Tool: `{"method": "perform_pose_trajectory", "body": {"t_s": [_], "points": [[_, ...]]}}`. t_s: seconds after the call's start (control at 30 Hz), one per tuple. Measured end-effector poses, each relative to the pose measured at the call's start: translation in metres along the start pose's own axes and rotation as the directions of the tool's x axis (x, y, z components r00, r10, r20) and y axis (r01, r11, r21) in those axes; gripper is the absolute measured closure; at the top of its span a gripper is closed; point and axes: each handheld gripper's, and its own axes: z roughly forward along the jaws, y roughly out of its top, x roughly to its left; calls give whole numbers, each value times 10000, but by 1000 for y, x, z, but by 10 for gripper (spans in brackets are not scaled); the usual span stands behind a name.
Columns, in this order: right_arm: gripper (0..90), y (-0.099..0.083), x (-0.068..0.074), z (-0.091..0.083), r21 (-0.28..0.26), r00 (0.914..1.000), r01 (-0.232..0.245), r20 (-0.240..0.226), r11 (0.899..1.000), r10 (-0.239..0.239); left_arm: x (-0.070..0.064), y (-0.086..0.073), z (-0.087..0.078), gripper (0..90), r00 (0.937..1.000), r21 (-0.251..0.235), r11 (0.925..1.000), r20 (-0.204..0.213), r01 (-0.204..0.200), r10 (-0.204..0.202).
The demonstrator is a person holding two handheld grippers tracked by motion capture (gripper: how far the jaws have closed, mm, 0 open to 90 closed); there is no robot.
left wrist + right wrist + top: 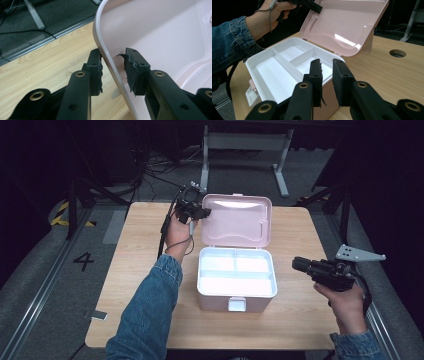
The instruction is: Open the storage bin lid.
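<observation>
**Pink lid straddled by the left gripper, box open on the table**

A pale pink plastic box (235, 292) with rounded corners sits near the middle of a light wood-grain table (300, 320). Its glossy hinged lid (239, 220) stands raised at the far side, its moulded inner face turned toward the person. Inside lies a white tray (236, 275), smooth and matte, split into two small compartments at the back and one long one in front. A small pale latch (237, 304) hangs on the front wall.

The left gripper (201, 213) is at the lid's left edge. In the left gripper view its black jaws stand apart with the lid's thin, curved rim (110, 62) running between them; the rough, frayed foam pads (131, 72) (torn at their edges) lie on either side of the rim, one just outside it and one inside, not pressed shut on it.

The right gripper (297, 265) hovers right of the box, apart from it, jaws slightly parted around nothing. A round hole (397, 53) is cut in the tabletop.
</observation>
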Motion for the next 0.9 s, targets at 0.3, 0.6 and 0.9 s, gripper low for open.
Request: {"method": "perform_pose_trajectory", "body": {"t_s": [0.3, 0.6, 0.9], "points": [[772, 0, -2, -2, -28, 10000, -45, 30, 10000, 45, 6, -3, 11, 667, 9998, 284, 9995, 127, 164, -168], [769, -1, -4, 0, 47, 10000, -37, 62, 10000, 36, 10, -7, 23, 683, 9999, 860, 9962, -42, 145, -142], [768, -3, -6, 1, 42, 9999, -136, -3, 9999, 136, 10, -13, 39, 692, 9996, 1353, 9906, -245, 175, -143]]}}
